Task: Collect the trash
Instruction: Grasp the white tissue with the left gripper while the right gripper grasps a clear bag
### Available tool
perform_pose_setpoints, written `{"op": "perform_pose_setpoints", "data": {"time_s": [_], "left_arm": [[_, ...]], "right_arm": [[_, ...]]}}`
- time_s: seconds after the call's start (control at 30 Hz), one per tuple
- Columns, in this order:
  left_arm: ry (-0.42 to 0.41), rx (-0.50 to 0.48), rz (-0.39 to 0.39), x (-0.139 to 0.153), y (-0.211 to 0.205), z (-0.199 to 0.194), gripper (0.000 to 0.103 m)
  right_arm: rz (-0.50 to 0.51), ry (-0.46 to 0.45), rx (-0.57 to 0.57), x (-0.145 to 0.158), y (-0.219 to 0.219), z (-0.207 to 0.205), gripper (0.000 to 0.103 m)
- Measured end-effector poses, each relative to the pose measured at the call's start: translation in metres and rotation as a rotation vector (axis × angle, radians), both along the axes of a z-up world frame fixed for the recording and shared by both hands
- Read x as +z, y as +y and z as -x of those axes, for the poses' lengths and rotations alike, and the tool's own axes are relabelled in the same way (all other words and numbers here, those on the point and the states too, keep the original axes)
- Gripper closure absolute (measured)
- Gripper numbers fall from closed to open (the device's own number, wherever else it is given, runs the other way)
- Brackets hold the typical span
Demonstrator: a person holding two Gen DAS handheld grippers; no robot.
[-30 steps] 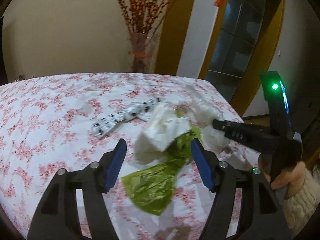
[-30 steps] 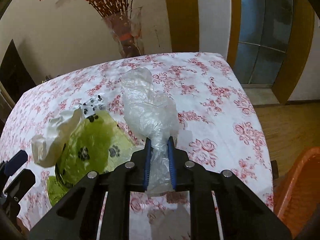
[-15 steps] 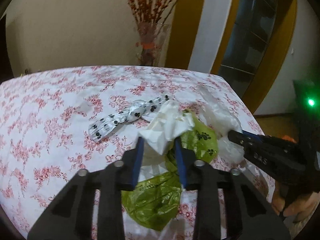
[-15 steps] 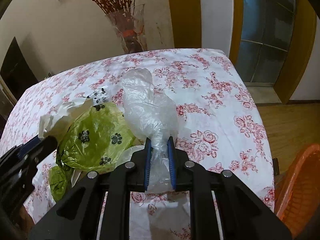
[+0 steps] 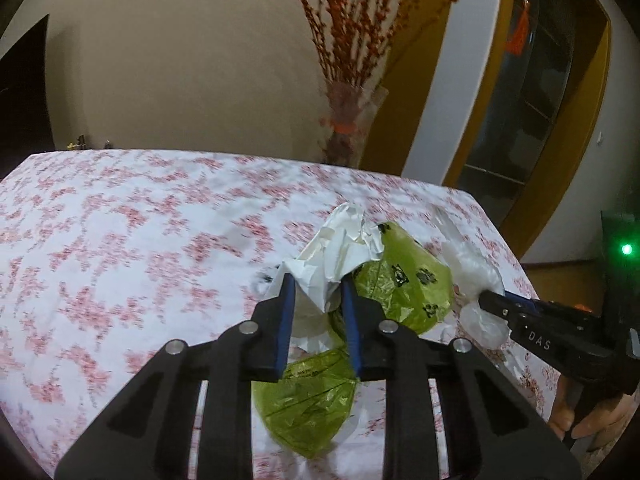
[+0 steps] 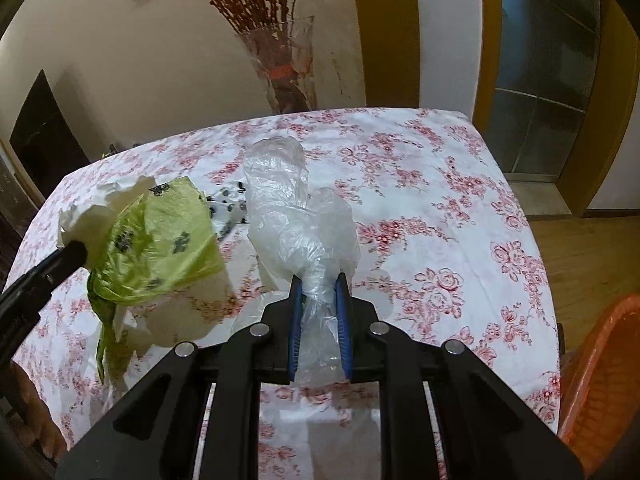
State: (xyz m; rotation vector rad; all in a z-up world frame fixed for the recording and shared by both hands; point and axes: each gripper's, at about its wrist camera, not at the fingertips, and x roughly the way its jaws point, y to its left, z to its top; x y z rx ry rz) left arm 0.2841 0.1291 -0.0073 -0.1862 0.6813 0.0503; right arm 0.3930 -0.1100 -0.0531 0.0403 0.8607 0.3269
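My left gripper [image 5: 316,282] has its jaws closing on a crumpled white paper [image 5: 340,248] and the green paw-print bag [image 5: 408,280] wrapped against it. The pads press on the bundle. In the right wrist view the green bag [image 6: 160,240] and white paper [image 6: 100,208] hang lifted above the cloth. A second green piece [image 5: 308,400] lies under the left gripper. My right gripper [image 6: 320,280] is shut on the neck of a clear plastic bag [image 6: 292,216], which stands up above its fingers.
The table [image 6: 440,200] has a white cloth with red flowers. A black-and-white paw-print strip [image 6: 228,208] lies behind the green bag. A glass vase [image 6: 284,68] with red branches stands beyond the far edge. An orange basket [image 6: 600,380] sits low at the right.
The left gripper went from wide open to closed on the white paper and green bag, then raised them off the cloth. The right gripper kept its hold on the clear bag.
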Motion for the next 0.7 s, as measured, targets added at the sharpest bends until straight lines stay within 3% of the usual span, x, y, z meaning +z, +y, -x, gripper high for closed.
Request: {"op": "perform_pose_setpoints", "data": {"time_s": [0.17, 0.3, 0.37, 0.4, 0.47, 0.7], "left_arm": [[-0.06, 0.017, -0.02, 0.019, 0.005, 0.02, 0.079], [-0.124, -0.007, -0.099, 0.039, -0.01, 0.042, 0.079], [-0.175, -0.029, -0.186, 0.045, -0.023, 0.051, 0.079], [-0.159, -0.024, -0.196, 0.043, -0.024, 0.051, 0.079], [-0.093, -0.017, -0.111, 0.036, -0.015, 0.046, 0.079], [-0.053, 0.07, -0.067, 0.032, 0.012, 0.047, 0.079]], "right_arm": [[-0.005, -0.016, 0.007, 0.008, 0.006, 0.009, 0.087], [-0.018, -0.022, 0.003, 0.015, 0.007, 0.02, 0.087], [-0.024, -0.023, 0.001, 0.018, 0.007, 0.025, 0.087], [-0.028, -0.02, -0.002, 0.019, 0.007, 0.028, 0.087], [-0.031, -0.023, -0.002, 0.021, 0.007, 0.033, 0.087], [-0.019, -0.037, -0.016, 0.029, 0.0, 0.047, 0.087]]}}
